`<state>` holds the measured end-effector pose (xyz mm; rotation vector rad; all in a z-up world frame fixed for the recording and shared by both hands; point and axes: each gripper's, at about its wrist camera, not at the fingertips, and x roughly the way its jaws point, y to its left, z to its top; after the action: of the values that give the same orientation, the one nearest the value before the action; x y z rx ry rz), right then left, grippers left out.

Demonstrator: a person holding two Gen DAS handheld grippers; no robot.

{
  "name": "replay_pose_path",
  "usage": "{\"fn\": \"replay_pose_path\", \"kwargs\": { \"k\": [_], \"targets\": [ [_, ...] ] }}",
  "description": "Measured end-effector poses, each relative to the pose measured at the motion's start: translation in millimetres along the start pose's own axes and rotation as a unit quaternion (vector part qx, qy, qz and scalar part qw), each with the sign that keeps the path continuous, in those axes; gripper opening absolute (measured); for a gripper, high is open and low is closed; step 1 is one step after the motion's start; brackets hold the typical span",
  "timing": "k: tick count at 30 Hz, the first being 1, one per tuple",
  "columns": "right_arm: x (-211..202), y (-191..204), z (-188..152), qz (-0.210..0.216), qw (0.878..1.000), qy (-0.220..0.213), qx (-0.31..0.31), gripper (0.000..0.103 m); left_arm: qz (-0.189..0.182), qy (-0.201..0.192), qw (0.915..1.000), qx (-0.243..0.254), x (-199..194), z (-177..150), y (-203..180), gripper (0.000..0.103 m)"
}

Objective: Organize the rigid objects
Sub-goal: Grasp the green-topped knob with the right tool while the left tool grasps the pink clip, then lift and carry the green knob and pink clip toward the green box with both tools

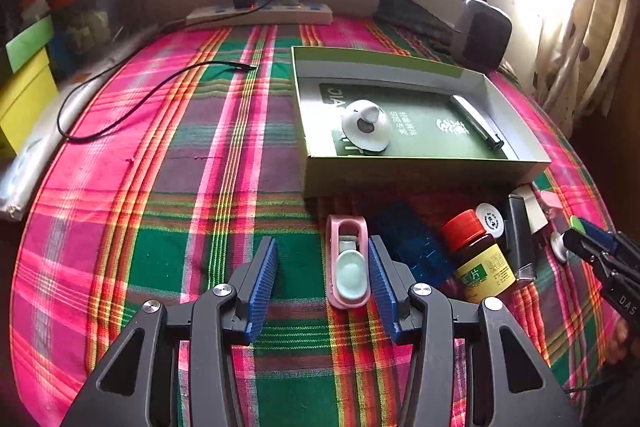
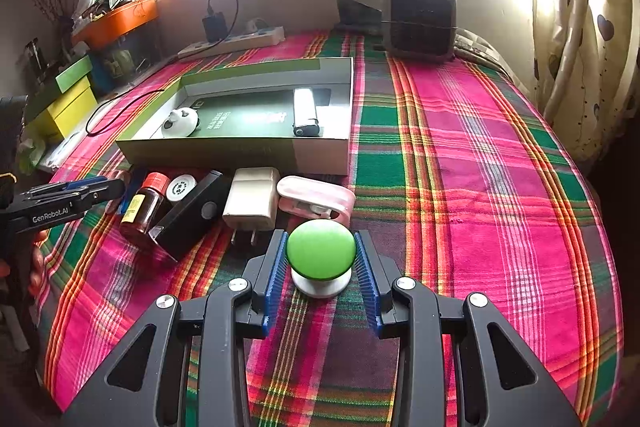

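A green open box (image 1: 420,169) (image 2: 240,151) lies on the plaid cloth and holds a white round toy (image 1: 366,125) (image 2: 181,122) and a silver lighter (image 1: 478,123) (image 2: 306,113). My left gripper (image 1: 323,259) is open, its right finger beside a pink and mint clip (image 1: 347,263). My right gripper (image 2: 321,253) is shut on a green-topped knob (image 2: 321,247) with a white base. In front of the box lie a brown red-capped bottle (image 1: 478,255) (image 2: 142,209), a black device (image 2: 192,217), a white charger (image 2: 252,203) and a pink sealer (image 2: 316,201).
A blue transparent case (image 1: 412,243) lies by the bottle. A power strip (image 1: 260,13) with a black cable (image 1: 132,99) sits at the back. A small heater (image 2: 420,21) stands at the back right. Yellow and green boxes (image 2: 68,99) stand at the left edge.
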<state>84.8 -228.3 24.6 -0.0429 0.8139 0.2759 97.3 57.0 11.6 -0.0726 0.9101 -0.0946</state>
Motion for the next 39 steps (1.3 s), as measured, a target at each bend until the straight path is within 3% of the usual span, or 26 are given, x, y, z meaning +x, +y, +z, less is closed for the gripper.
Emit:
{"fn": "replay_pose_path", "kwargs": {
  "k": [9,24,39],
  "targets": [
    [0.8,0.3,0.7,0.0,1.0,-0.001,0.0,0.035,0.024,-0.007,0.9996,0.015,2.3,-0.7,-7.1,0.043],
    [0.9,0.0,0.7,0.0,1.0,-0.001,0.0,0.035,0.019,-0.012,0.9997,0.002,-0.7,-2.3,-1.1,0.017],
    [0.8,-0.5,0.3,0.0,1.0,-0.001,0.0,0.035,0.01,-0.011,0.9999,-0.004,-1.2,-2.8,2.0,0.017]
  ]
}}
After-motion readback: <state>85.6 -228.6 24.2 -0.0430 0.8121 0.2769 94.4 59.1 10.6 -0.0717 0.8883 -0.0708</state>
